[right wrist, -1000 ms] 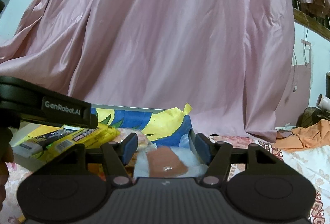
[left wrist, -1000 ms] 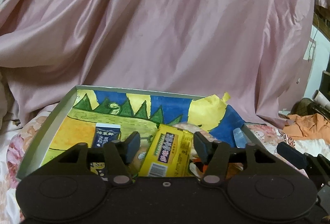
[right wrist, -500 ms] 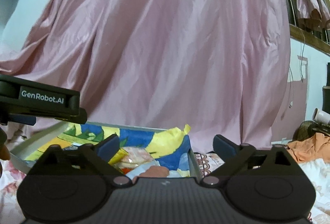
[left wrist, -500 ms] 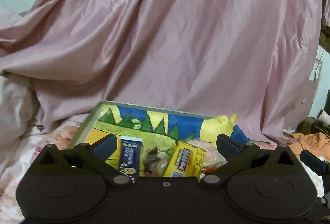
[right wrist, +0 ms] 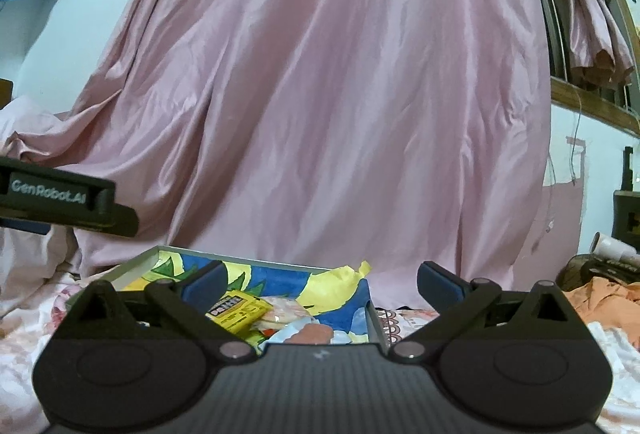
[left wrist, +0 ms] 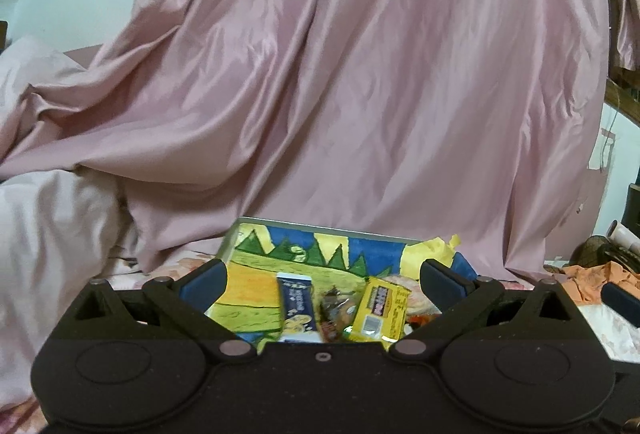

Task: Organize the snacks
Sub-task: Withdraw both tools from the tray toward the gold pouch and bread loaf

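A shallow tray (left wrist: 320, 227) lined with a painted blue, green and yellow picture lies on the bed. Inside it lie a dark blue snack bar (left wrist: 295, 304), a brown wrapped snack (left wrist: 334, 312) and a yellow packet (left wrist: 382, 310). My left gripper (left wrist: 323, 280) hovers open in front of them, holding nothing. In the right wrist view the tray (right wrist: 372, 318) holds the yellow packet (right wrist: 236, 312), a pale round snack (right wrist: 280, 312) and a white-and-brown pack (right wrist: 310, 334). My right gripper (right wrist: 322, 280) is open and empty above them. The left gripper's body (right wrist: 60, 200) shows at the left.
A large pink cloth (left wrist: 340, 94) hangs behind the tray. The bed has a floral sheet (right wrist: 24, 322) and a pale pillow (left wrist: 48, 234) at the left. Orange clothing (left wrist: 592, 278) and clutter lie at the right.
Both grippers opened wide from nearly shut and pulled back and up from the tray. The yellow packet and the white-and-brown pack stay in the tray.
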`<move>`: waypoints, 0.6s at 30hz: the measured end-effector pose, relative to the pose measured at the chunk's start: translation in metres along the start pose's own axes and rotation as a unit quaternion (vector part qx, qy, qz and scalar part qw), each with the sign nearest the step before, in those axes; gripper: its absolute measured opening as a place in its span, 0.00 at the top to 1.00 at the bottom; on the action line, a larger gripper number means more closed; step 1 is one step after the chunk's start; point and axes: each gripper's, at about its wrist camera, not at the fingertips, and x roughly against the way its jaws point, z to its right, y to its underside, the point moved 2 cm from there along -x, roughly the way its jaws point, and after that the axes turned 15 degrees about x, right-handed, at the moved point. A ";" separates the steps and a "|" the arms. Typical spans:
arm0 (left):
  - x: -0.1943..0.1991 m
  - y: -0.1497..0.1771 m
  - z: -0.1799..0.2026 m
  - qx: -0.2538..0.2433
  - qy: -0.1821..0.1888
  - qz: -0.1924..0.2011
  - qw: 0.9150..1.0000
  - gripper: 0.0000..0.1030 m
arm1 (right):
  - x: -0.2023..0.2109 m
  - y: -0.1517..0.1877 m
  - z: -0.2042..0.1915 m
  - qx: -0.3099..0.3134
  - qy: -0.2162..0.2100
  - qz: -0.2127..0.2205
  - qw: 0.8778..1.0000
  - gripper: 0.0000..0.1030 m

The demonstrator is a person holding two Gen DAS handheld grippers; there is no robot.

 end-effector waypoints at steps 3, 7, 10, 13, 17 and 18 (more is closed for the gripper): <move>0.013 0.001 -0.007 -0.001 -0.001 0.000 1.000 0.01 | 0.013 -0.004 -0.003 0.005 0.003 0.003 1.000 0.00; 0.031 0.003 -0.017 -0.003 -0.001 0.001 1.000 0.01 | 0.030 -0.009 -0.010 0.015 0.000 0.010 1.000 0.00; 0.043 0.006 -0.024 -0.007 -0.002 -0.001 1.000 0.01 | 0.046 -0.010 -0.017 0.023 -0.002 0.013 1.000 0.00; 0.056 0.010 -0.032 -0.007 -0.003 -0.002 1.000 0.01 | 0.061 -0.010 -0.023 0.031 -0.008 0.012 0.999 0.00; 0.072 0.016 -0.045 -0.006 -0.005 -0.007 1.000 0.01 | 0.080 -0.009 -0.031 0.033 -0.015 0.007 0.999 0.00; 0.075 0.017 -0.048 -0.006 -0.005 -0.008 1.000 0.01 | 0.084 -0.008 -0.032 0.033 -0.016 0.005 0.999 0.00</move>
